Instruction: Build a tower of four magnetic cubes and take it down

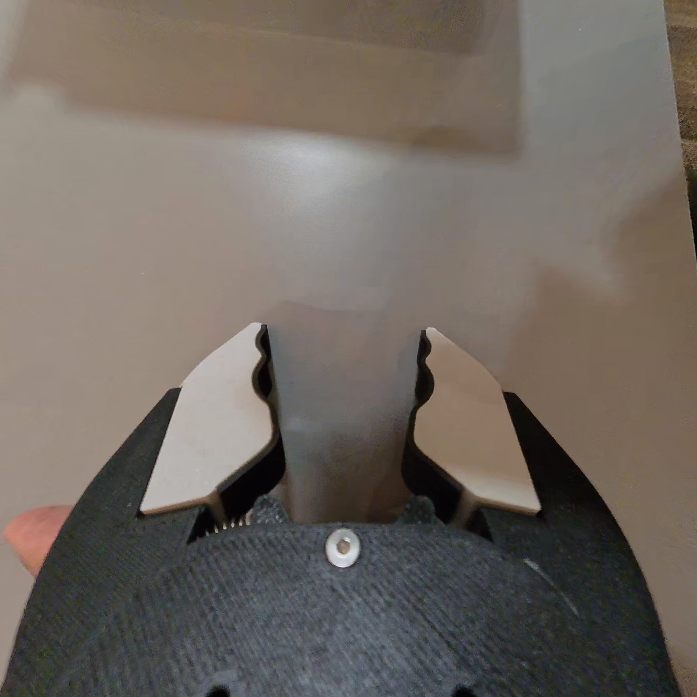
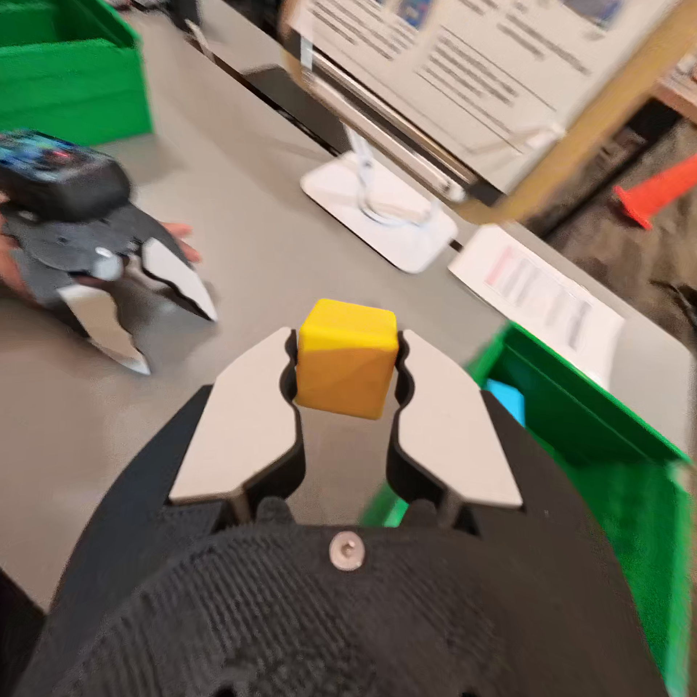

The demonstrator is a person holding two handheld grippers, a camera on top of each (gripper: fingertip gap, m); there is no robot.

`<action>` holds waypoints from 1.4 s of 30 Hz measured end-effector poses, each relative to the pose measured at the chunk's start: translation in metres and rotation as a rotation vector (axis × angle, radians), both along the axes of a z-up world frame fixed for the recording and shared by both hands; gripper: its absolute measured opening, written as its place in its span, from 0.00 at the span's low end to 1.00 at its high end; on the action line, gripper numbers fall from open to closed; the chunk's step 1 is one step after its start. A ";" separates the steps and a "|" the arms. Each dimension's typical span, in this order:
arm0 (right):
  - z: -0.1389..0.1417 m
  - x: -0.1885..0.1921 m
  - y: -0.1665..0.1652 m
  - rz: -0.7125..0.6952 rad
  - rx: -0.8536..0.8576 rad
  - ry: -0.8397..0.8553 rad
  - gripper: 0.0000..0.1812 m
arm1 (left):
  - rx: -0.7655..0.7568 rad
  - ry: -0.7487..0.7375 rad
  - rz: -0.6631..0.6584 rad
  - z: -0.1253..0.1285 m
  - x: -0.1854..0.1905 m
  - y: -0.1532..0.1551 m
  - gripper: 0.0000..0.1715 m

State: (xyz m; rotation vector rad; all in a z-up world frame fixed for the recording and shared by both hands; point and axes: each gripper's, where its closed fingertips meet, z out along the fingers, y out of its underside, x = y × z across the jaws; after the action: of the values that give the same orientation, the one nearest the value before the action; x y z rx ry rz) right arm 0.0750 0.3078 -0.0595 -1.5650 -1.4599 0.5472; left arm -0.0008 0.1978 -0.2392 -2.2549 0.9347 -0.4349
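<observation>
Spanning both views, the grey tabletop (image 2: 245,196) carries a green bin (image 2: 71,83) at far left, a second green bin (image 2: 588,426) at right and a white monitor base (image 2: 381,222). The left gripper (image 1: 344,332) hovers over bare table, fingers apart, empty. The right gripper (image 2: 347,333) clamps a yellow cube (image 2: 345,362) above the table, beside the right-hand bin.

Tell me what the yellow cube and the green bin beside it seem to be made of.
Yellow cube, held in the right gripper: probably matte plastic or painted wood, judging by its even colour, rounded edges and lack of shine. Green bin: probably fabric or thin plastic sheet, with thin, flat, dull walls. Motion blur leaves both uncertain.
</observation>
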 end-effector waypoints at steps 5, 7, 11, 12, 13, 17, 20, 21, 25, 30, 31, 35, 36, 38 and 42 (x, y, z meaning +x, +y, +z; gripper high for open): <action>-0.007 0.121 0.072 -0.376 -0.037 -0.187 0.28 | -0.006 -0.011 0.003 0.001 0.000 0.000 0.43; -0.039 0.161 0.093 -0.482 -0.140 -0.285 0.28 | -0.006 -0.011 0.004 0.001 0.000 0.001 0.43; -0.101 0.192 0.116 -0.557 -0.336 -0.342 0.28 | -0.005 -0.010 0.014 0.000 -0.001 0.002 0.43; -0.112 0.195 0.118 -0.562 -0.364 -0.353 0.28 | -0.003 -0.006 0.015 0.000 -0.001 0.002 0.43; -0.121 0.197 0.119 -0.567 -0.377 -0.370 0.28 | 0.001 0.000 0.015 0.000 -0.001 0.002 0.43; -0.136 0.203 0.122 -0.584 -0.375 -0.432 0.28 | 0.007 0.012 0.016 -0.001 -0.001 0.003 0.43; -0.142 0.206 0.122 -0.597 -0.376 -0.460 0.28 | 0.000 0.000 0.022 0.000 -0.001 0.003 0.42; -0.143 0.208 0.123 -0.604 -0.367 -0.469 0.29 | -0.002 -0.005 0.023 0.000 -0.001 0.003 0.42; -0.136 0.207 0.126 -0.616 -0.335 -0.440 0.30 | 0.001 0.001 0.023 0.000 -0.002 0.003 0.42; -0.103 0.197 0.129 -0.610 -0.269 -0.333 0.34 | 0.008 0.015 0.023 -0.001 -0.002 0.003 0.42; -0.094 0.195 0.130 -0.608 -0.236 -0.304 0.36 | 0.007 0.013 0.024 -0.001 -0.002 0.003 0.42; -0.045 0.178 0.131 -0.585 -0.069 -0.143 0.38 | 0.009 0.017 0.030 -0.001 -0.002 0.003 0.43; -0.032 0.175 0.130 -0.583 -0.018 -0.100 0.38 | 0.009 0.017 0.035 -0.001 -0.002 0.003 0.43; -0.008 0.168 0.127 -0.577 0.078 -0.023 0.39 | 0.008 0.017 0.047 -0.001 -0.002 0.003 0.43; 0.019 0.147 0.109 -0.537 0.157 0.096 0.34 | 0.004 0.009 0.098 -0.001 -0.002 0.005 0.42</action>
State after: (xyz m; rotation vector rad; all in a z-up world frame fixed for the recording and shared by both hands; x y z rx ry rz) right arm 0.2223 0.4166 -0.0405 -1.6892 -0.9279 0.1818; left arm -0.0029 0.2029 -0.2401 -2.2896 0.8249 -0.3786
